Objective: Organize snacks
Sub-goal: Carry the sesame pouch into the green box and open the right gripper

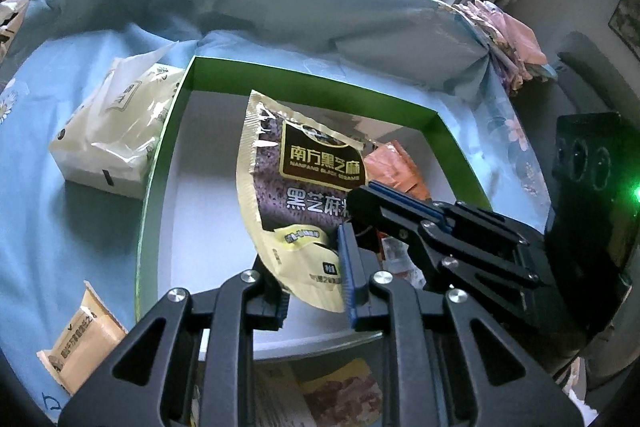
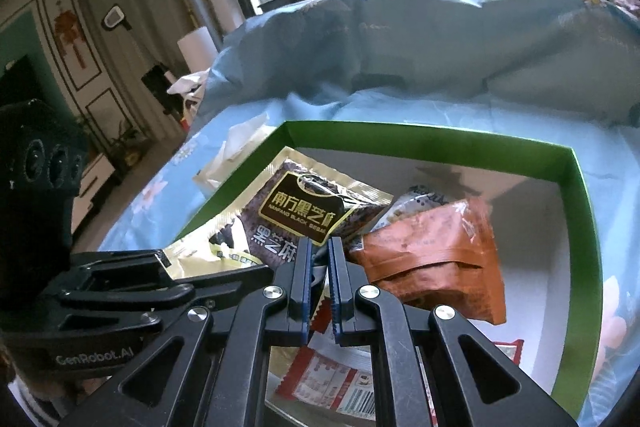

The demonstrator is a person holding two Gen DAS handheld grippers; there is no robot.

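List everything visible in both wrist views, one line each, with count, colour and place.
green box: one, green walls, white floor, on the blue cloth
black sesame packet: one, gold and dark purple, over the box, pinched at its lower edge by the left gripper
orange packet: one, orange, lying inside the box
red-and-white packet: one, in the box's near part, under the right gripper
cream bag: one, pale cream, on the cloth left of the box
tan wrapped bar: one, tan, on the cloth at near left
blue cloth: one, light blue, floral, under everything
left gripper: one, black, blue pads, shut on the sesame packet
right gripper: one, black, blue pads, shut, nothing clearly held
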